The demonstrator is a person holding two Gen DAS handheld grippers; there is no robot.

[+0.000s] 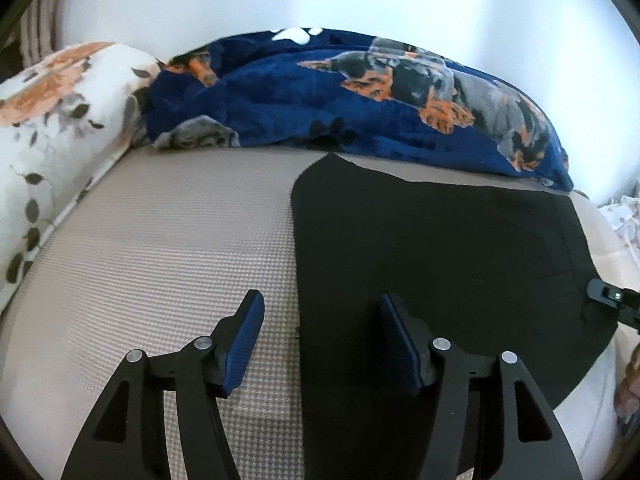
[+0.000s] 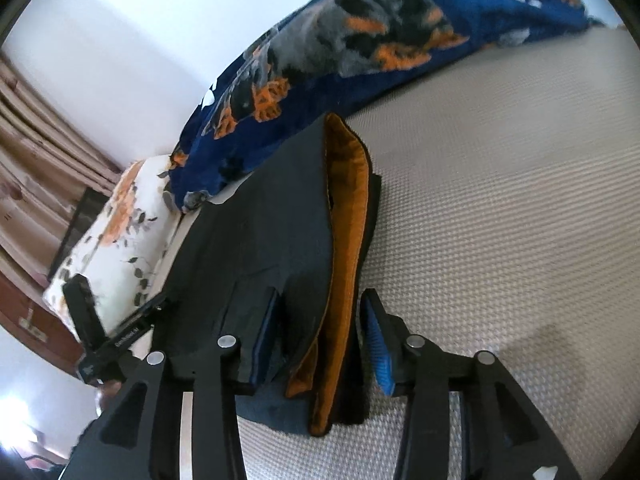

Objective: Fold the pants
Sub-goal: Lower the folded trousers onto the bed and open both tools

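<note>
Item: pants (image 1: 432, 248), dark fabric with an orange lining (image 2: 348, 216) showing at the layered edge. Location: flat on the bed (image 1: 168, 232), on its woven beige cover, folded into a compact stack; a blue dog-print blanket (image 1: 320, 92) lies beyond the claws and a floral pillow (image 1: 52, 120) off to the left of the left claw.

Left claw (image 1: 320, 344): jaws standing moderately wide, nothing gripped; the straight side edge of the pants runs up between its fingers, the right finger over the cloth, the left over bare cover.

Right claw (image 2: 320, 344): jaws partly parted and straddling the near end of the stack; the pads do not appear to press, so the cloth looks released rather than held. The other claw's tip shows to its left, at the far edge of the garment.

Handling, as judged: light, soft, limp; no stiffness of its own, so any lifted part will sag and the layers may slide apart, the lined faces especially. Not fragile.

Where to take hold, as judged: at a folded edge, pinching all layers together near a corner, one claw at each end, so the stack moves as one piece
</note>
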